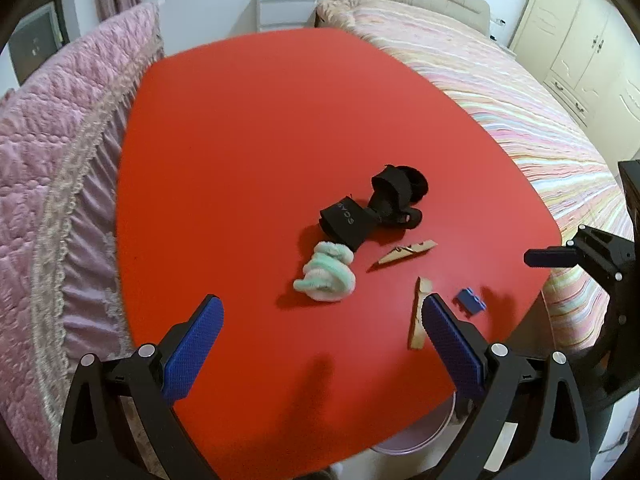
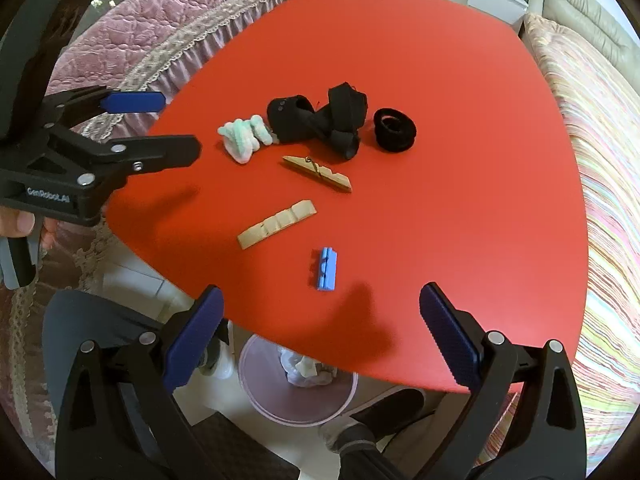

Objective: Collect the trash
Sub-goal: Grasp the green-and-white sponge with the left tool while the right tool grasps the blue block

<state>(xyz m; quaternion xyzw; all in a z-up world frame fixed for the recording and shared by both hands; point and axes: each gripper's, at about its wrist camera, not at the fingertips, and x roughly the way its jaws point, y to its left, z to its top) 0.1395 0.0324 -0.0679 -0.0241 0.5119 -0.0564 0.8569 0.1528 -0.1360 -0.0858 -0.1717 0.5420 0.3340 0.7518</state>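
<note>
Litter lies on the red table (image 1: 260, 128): a mint-and-white fluffy wad (image 1: 326, 272), a black strap (image 1: 360, 216), a black scrunchie (image 1: 418, 184), a wooden clothespin (image 1: 404, 254), a clothespin half (image 1: 418, 312) and a small blue clip (image 1: 470, 302). My left gripper (image 1: 322, 304) hovers open just short of the wad, empty. In the right wrist view, my right gripper (image 2: 320, 292) is open and empty over the table's near edge, with the blue clip (image 2: 326, 268) just ahead of its fingertips. A pink bin (image 2: 248, 384) holding crumpled white waste stands on the floor under that edge.
A pink quilted cover (image 1: 52, 168) borders the table on the left and a striped bed (image 1: 520, 112) on the right. The left gripper (image 2: 178, 124), held by a hand (image 2: 20, 224), hangs over the table's left edge. A person's shoe (image 2: 388, 404) rests beside the bin.
</note>
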